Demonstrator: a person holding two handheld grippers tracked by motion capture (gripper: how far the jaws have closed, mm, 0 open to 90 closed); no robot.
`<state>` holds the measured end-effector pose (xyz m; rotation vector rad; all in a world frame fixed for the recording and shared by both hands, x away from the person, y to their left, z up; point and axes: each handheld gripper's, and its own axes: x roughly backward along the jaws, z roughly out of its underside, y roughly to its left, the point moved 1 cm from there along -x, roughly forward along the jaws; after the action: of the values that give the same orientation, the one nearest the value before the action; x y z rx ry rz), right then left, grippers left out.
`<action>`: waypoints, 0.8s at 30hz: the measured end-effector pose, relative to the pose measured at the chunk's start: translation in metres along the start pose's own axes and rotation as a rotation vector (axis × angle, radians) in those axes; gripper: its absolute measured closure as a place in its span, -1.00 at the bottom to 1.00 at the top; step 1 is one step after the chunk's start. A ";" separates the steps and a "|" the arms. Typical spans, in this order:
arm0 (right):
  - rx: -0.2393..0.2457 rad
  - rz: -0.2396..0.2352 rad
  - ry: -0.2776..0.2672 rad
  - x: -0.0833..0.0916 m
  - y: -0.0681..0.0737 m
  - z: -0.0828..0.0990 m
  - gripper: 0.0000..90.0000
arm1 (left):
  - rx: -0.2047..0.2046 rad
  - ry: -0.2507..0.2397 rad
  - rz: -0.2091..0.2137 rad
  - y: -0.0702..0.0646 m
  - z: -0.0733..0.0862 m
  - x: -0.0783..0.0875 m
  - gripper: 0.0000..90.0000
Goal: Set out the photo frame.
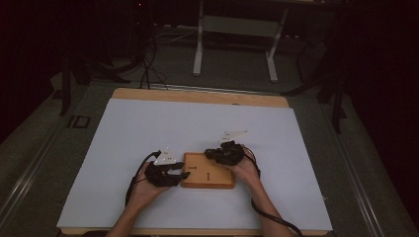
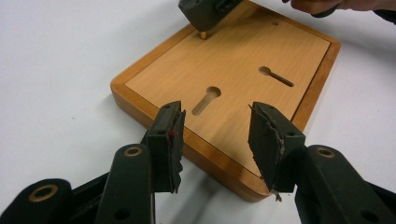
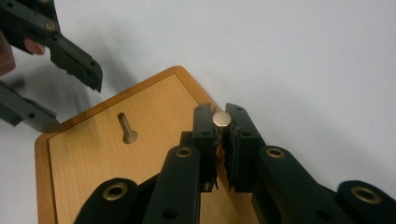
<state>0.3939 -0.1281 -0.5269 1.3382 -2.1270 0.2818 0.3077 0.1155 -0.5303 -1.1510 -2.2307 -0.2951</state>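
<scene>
A flat wooden board (image 1: 207, 170) with two keyhole slots (image 2: 206, 99) (image 2: 276, 76) lies on the white table top. My right gripper (image 3: 221, 123) is shut on a small brass pin (image 3: 221, 119) that stands upright at the board's far corner. The left gripper view shows that pin (image 2: 203, 35) under the right gripper (image 2: 203, 11). My left gripper (image 2: 217, 140) hovers open over the board's near edge, its pads apart from the wood. In the high view the left gripper (image 1: 179, 174) is at the board's left side and the right gripper (image 1: 211, 154) at its far edge.
The white sheet (image 1: 148, 128) covers a wooden table whose far edge (image 1: 197, 96) shows bare. Behind it, a metal stand's legs (image 1: 198, 54) and cables (image 1: 146, 69) lie on the dark floor. The person's forearms come in from the bottom.
</scene>
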 end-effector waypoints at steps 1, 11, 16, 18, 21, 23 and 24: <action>-0.006 -0.003 -0.003 0.000 0.000 0.000 0.86 | -0.003 0.002 -0.001 -0.001 0.000 -0.001 0.22; -0.046 -0.037 -0.004 -0.001 -0.005 0.000 0.85 | -0.045 0.025 -0.002 -0.010 0.002 -0.003 0.16; -0.063 -0.060 0.002 -0.001 -0.008 0.000 0.85 | -0.049 0.016 0.003 -0.011 0.003 0.000 0.12; -0.069 -0.063 0.004 -0.001 -0.008 0.000 0.85 | -0.049 0.015 0.003 -0.011 0.003 0.001 0.10; -0.081 -0.071 0.012 -0.002 -0.010 -0.002 0.85 | -0.064 0.021 -0.005 -0.013 0.005 0.001 0.05; -0.086 -0.078 0.016 -0.002 -0.011 -0.002 0.85 | -0.074 0.012 -0.013 -0.015 0.005 0.003 0.03; -0.090 -0.082 0.017 -0.002 -0.012 -0.002 0.85 | -0.079 0.009 -0.017 -0.015 0.005 0.004 0.02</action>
<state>0.4055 -0.1310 -0.5278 1.3623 -2.0406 0.1616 0.2921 0.1108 -0.5305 -1.1695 -2.2401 -0.3975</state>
